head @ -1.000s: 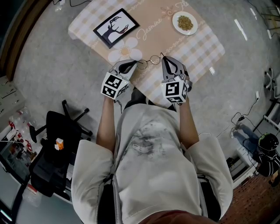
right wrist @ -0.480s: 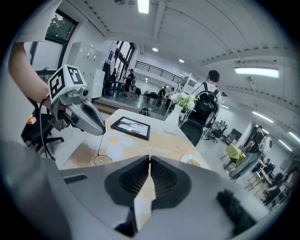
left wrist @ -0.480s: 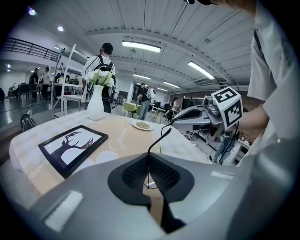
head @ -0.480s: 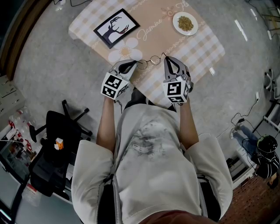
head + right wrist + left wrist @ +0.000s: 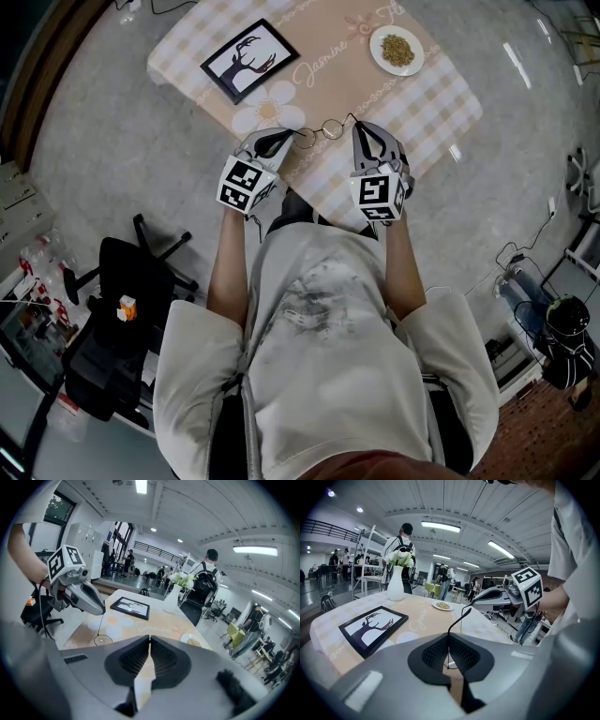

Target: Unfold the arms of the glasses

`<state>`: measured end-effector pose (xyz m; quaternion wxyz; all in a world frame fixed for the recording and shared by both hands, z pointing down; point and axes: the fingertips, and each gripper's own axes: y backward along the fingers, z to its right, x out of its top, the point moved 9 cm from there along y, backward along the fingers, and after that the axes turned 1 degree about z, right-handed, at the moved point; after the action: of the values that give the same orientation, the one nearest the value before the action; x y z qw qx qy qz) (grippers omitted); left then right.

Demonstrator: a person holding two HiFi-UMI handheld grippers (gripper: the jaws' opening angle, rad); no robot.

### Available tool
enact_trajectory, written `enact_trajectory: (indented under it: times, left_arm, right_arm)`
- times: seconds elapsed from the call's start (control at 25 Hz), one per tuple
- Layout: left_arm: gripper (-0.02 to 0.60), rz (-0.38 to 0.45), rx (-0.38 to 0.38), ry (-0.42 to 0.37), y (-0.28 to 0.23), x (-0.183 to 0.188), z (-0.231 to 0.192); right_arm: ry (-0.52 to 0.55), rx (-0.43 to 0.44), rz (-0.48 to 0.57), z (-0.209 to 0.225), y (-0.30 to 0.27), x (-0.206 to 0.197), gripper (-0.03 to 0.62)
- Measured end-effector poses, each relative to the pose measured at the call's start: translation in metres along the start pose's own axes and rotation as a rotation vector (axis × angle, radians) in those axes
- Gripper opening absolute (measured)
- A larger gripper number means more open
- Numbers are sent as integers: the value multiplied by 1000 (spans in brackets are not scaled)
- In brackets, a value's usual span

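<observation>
The thin black wire-framed glasses with round lenses point(image 5: 323, 129) hung just above the near edge of the desk point(image 5: 422, 103), which was covered in a beige checked cloth, and they spanned the gap between the two grippers. The left gripper point(image 5: 289, 139) had its jaws clenched on the wire frame. In the left gripper view the wire ran up between the ribbed pads of that gripper point(image 5: 449, 641), and one arm of the glasses point(image 5: 467, 611) curved away towards the right gripper point(image 5: 474, 603). The arm's thickened end lay just beside that gripper's tip, though no view showed whether the two touched.

The right gripper point(image 5: 357, 129) had its jaws pressed almost together, and the right gripper view showed nothing between the pads point(image 5: 150, 639). The same view showed one round lens point(image 5: 103, 640) hanging on a thin wire below the tip of the left gripper point(image 5: 101, 612).

Farther back on the desk lay a black-framed picture of a stag silhouette point(image 5: 249, 58) and a white plate of greenish-brown food point(image 5: 397, 49), both well apart from the glasses. A white vase of flowers point(image 5: 395, 585) stood beyond the picture.
</observation>
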<state>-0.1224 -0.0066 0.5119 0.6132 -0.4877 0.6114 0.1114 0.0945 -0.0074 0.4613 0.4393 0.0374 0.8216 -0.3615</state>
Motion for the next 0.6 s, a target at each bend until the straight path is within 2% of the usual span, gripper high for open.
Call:
enact_trajectory:
  times: [0.6]
  left_arm:
    - [15,-7,2,-4,-1,0,-1]
  right_arm:
    - [11,5,0,-1,0,1,23]
